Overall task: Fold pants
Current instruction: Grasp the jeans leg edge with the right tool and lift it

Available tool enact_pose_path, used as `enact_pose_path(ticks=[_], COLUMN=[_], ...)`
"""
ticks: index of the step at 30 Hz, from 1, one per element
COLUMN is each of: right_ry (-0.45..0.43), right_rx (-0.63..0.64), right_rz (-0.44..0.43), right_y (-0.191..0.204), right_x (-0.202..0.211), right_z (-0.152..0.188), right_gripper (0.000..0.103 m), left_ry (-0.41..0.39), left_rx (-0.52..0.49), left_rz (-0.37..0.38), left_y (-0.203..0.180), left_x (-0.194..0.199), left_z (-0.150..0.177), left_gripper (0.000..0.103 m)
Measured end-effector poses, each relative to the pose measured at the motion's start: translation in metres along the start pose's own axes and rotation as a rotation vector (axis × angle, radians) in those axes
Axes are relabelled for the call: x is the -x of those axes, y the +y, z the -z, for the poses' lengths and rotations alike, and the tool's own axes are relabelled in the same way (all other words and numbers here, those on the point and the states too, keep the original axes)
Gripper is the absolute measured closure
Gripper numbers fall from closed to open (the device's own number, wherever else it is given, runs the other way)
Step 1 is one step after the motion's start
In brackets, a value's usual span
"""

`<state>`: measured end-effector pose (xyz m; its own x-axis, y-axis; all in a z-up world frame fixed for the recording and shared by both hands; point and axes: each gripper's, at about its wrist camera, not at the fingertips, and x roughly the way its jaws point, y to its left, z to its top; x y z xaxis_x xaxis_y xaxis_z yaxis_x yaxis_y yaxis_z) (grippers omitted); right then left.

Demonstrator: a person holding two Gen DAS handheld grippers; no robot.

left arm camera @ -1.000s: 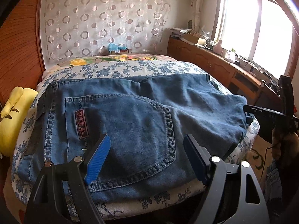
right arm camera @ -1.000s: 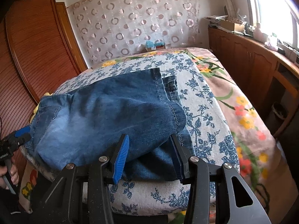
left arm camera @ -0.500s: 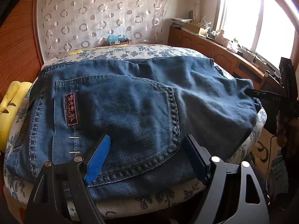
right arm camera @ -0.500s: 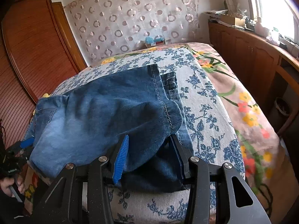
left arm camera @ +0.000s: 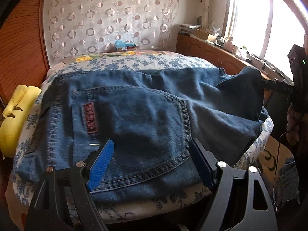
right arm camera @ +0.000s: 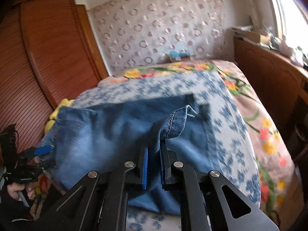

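Right gripper (right arm camera: pixel 155 163) — fingers now clenched on a bunched fold of denim at the hem end of the pants (right arm camera: pixel 107 134). Half a second back they stood apart around the leg end; since then they have closed and lifted, so the stitched hem (right arm camera: pixel 174 123) stands up above the fingers instead of lying flat. The blur in this view suggests the hand is travelling.

Left gripper (left arm camera: pixel 152 163) — fingers spread wide, holding nothing, poised low over the back pocket (left arm camera: pixel 134 127) near the bed's front edge. Little changed from a moment ago. Whether the tips touch the cloth cannot be told.

Pants — blue jeans, spread across the near part of the bed (left arm camera: pixel 154 63), waistband toward the left hand, seat uppermost, red label (left arm camera: pixel 90 118) on the pocket. At the far right of the left view the leg end now rises in a dark peak (left arm camera: pixel 248 88), drawn up by the right gripper (left arm camera: pixel 279 85).

Meaning for the task — by my judgement the fold has just begun: the hem end is caught and raised, ready to be carried over toward the waist. The left hand looks placed to pin the seat while that happens.

Beyond — yellow cushion (left arm camera: pixel 13 123) at the bed's left edge; flowered blanket (right arm camera: pixel 265 127) past the blue-print sheet; circle-patterned curtain (left arm camera: pixel 107 19) on the back wall.
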<state>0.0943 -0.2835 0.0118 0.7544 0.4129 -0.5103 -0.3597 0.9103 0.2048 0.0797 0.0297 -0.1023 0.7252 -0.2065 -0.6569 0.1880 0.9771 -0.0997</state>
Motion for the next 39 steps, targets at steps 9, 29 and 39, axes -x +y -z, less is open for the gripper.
enact_pose_path(ticks=[9, 29, 39], right_ry=[-0.054, 0.0, 0.111], right_rx=[0.174, 0.358, 0.268], right_rz=[-0.153, -0.284, -0.192], right_y=[0.093, 0.193, 0.187], right_x=[-0.016, -0.053, -0.055], right_z=[-0.043, -0.077, -0.045], right_gripper=[0.094, 0.069, 0.06], left_ry=[-0.044, -0.093, -0.071], left_rx=[0.057, 0.135, 0.091], left_rz=[-0.053, -0.112, -0.083], left_y=[0.042, 0.101, 0.098], left_x=[0.029, 0.059, 0.027], left_z=[0.008, 0.02, -0.003], left_gripper=[0.022, 0.022, 0.027])
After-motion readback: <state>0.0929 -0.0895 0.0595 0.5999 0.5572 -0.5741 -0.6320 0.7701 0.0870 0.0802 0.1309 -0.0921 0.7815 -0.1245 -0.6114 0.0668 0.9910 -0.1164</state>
